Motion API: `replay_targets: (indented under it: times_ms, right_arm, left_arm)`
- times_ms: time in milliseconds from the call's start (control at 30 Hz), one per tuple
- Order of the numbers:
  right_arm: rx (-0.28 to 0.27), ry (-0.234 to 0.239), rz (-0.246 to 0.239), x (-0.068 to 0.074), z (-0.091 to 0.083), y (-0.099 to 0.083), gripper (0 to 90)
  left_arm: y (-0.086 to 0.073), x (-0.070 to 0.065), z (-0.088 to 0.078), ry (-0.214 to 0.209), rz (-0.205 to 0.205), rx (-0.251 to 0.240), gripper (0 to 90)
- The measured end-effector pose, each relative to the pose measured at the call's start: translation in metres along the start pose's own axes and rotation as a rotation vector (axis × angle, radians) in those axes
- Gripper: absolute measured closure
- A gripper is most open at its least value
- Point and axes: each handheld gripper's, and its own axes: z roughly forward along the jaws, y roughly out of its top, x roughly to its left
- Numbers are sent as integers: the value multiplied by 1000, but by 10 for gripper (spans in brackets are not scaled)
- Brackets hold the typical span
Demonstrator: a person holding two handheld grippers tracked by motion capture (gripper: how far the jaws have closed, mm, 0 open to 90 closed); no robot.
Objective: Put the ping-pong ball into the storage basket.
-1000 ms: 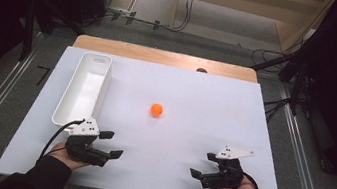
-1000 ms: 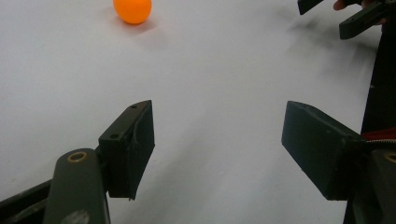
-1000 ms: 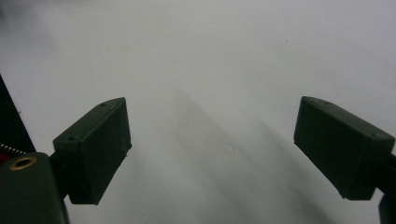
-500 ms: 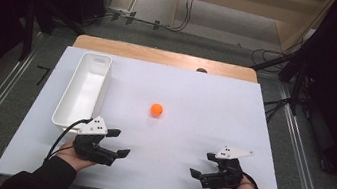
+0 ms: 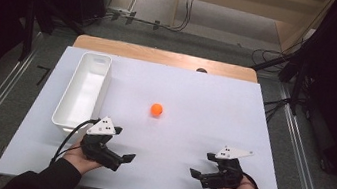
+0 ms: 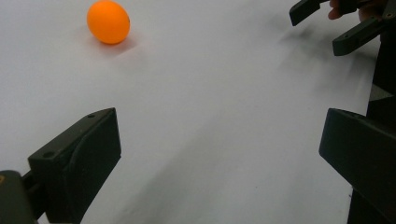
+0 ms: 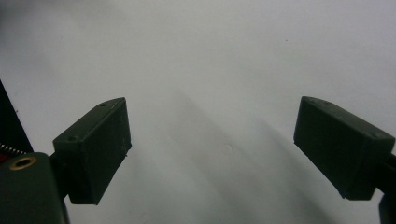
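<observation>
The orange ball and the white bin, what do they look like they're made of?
The orange ball looks like smooth matte plastic, perhaps a table tennis ball: even colour, soft dull highlight in the left gripper view. The white bin looks like moulded plastic with a slight gloss: thin walls, rounded corners, a rolled rim, faint reflections inside. Neither can be confirmed by look alone.

I see a lab recording bay: white-covered table [image 5: 234, 114], dark curtains left and right, cables [image 5: 184, 6] on the far floor.
</observation>
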Motion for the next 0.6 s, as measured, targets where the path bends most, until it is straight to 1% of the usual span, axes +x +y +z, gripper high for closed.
replay_targets:
  times_ms: [100,167,233,367,433,467,600]
  right_arm:
    - [0,-2,1,0,0,0,98]
    - [-1,-1,-2,0,0,0,98]
    - [-1,0,-2,0,0,0,98]
    - [-1,-2,-1,0,0,0,98]
    - [-1,-2,-2,0,0,0,98]
    - [-2,0,-2,0,0,0,97]
    - [-3,-1,3,0,-1,0,98]
  left_arm:
    - [1,-1,2,-2,-2,4,0]
    - [4,-2,5,5,7,8,0]
    - [5,-3,7,4,3,4,0]
    - [8,-6,13,11,9,14,0]
    - [9,-6,14,10,10,14,0]
    - [10,-6,16,17,11,11,0]
    - [13,-5,19,22,4,2,0]
